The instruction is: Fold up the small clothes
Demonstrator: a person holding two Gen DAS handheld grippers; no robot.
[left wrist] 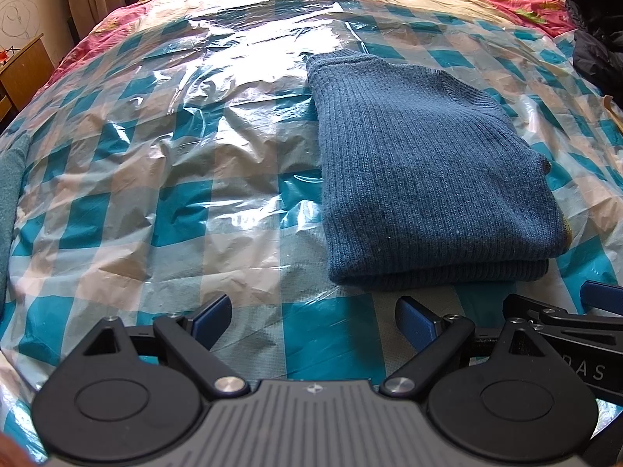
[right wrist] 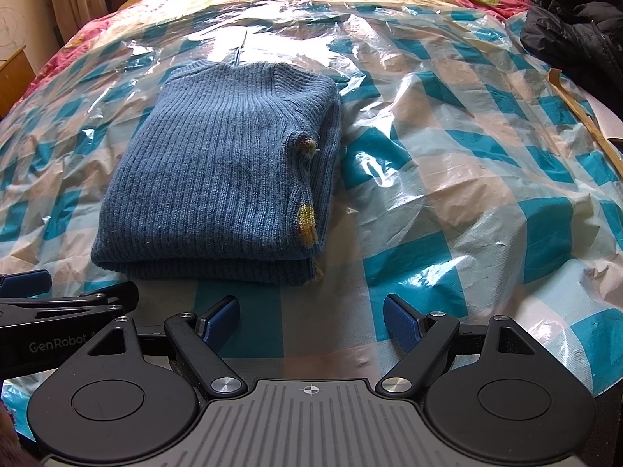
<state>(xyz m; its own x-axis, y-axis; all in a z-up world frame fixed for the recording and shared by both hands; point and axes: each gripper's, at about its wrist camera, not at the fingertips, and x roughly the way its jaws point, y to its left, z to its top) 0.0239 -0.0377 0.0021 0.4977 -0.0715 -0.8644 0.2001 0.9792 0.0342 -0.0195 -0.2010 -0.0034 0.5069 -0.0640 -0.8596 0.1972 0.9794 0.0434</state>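
Found blue sweater (left wrist: 428, 171) folded flat just ahead of both tongs, left tongs (left wrist: 313, 327) and right tongs (right wrist: 311, 325) wide and empty; advised squaring the loose right edge before calling the fold done.

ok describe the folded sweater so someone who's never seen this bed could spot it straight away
Look at the bed covered by a shiny teal-and-white checked plastic sheet. Near its front edge, just beyond the two open claws, lies a blue ribbed knit sweater folded into a thick rectangle. Unlike the black jacket heaped at the far right, it is neatly squared and shows small yellow patches along its right edge.
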